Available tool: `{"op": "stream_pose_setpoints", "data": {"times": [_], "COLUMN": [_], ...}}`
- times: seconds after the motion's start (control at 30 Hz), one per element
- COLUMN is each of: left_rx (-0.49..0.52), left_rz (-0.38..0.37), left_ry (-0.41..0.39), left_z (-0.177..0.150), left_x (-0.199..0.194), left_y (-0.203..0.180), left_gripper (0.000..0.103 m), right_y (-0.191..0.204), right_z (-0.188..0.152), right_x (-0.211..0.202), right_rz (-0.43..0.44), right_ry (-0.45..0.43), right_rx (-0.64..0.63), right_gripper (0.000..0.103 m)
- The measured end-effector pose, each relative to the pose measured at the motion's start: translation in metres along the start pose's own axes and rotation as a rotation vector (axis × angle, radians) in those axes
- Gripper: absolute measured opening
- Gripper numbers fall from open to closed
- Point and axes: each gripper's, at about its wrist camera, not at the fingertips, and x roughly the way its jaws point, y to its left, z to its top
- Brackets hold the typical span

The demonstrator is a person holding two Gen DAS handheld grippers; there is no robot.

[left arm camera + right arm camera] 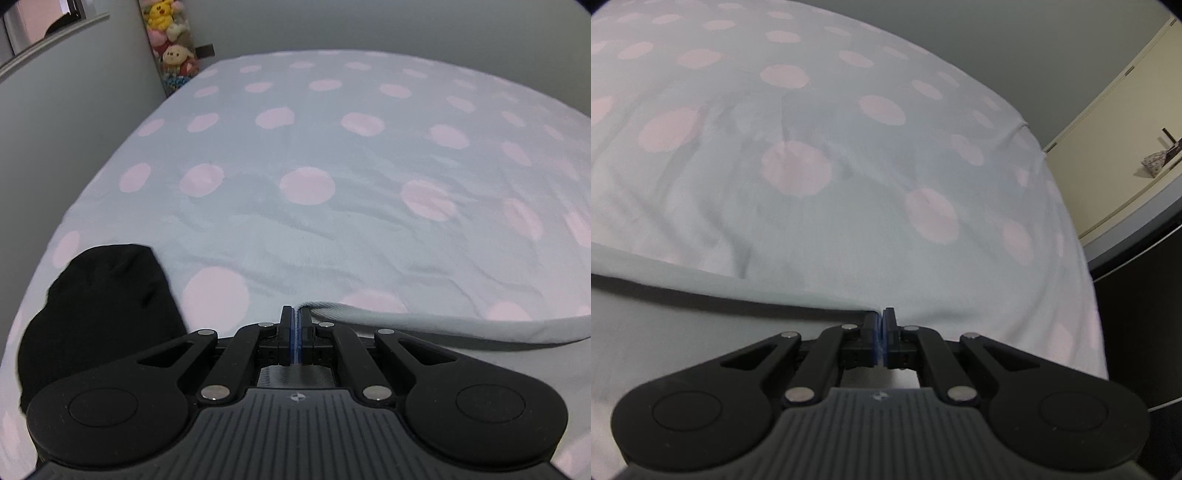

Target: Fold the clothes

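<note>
I noted a bed (369,166) filling most of both views, covered in a pale blue-grey spread with large pink dots, lightly creased. Plain grey walls (332,26) stood behind it. In the far left corner I saw a column of stuffed toys (171,48) stacked against the wall. In the right wrist view, a cream cabinet (1108,129) stood beyond the bed's far right corner, with a small patterned object (1154,165) on its ledge; I could not identify it. Dark furniture (1137,314) sat beside the bed. Lighting was dim and even.
</note>
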Motion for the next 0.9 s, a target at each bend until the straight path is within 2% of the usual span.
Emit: {"op": "stream_pose_setpoints", "data": {"times": [0.1, 0.2, 0.23, 0.27, 0.33, 0.47, 0.53, 0.73, 0.9], "left_rx": [-0.003, -0.009, -0.025, -0.04, -0.072, -0.08, -0.083, -0.054, -0.069], "left_rz": [0.009, 0.022, 0.018, 0.014, -0.008, -0.03, -0.051, -0.113, -0.151], "left_ry": [0.05, 0.073, 0.066, 0.06, 0.034, -0.023, -0.043, -0.056, -0.003], "left_z": [0.006, -0.004, -0.007, -0.009, -0.011, -0.022, -0.032, -0.07, -0.119], "left_x": [0.033, 0.047, 0.047, 0.046, 0.038, 0.002, -0.021, -0.093, -0.13], "left_y": [-0.004, -0.002, 0.002, 0.005, 0.011, 0.017, 0.022, 0.038, 0.05], "left_gripper": [0.003, 0.019, 0.023, 0.026, 0.029, 0.032, 0.041, 0.042, 0.047], "right_y": [0.01, 0.011, 0.012, 0.012, 0.011, -0.001, 0.01, 0.04, 0.075], "right_z": [0.012, 0.01, 0.009, 0.008, 0.006, -0.005, -0.02, -0.068, -0.115], "right_x": [0.026, 0.026, 0.026, 0.026, 0.023, -0.016, -0.043, -0.125, -0.188], "right_rz": [0.006, -0.013, -0.019, -0.026, -0.035, -0.001, 0.079, 0.32, 0.501], "right_ry": [0.028, 0.016, 0.012, 0.008, -0.005, -0.07, -0.079, -0.107, -0.137], "right_rx": [0.008, 0.017, 0.02, 0.022, 0.035, 0.14, 0.175, 0.277, 0.338], "right_gripper": [0.003, 0.007, 0.01, 0.023, 0.041, 0.041, 0.041, 0.041, 0.042]}}
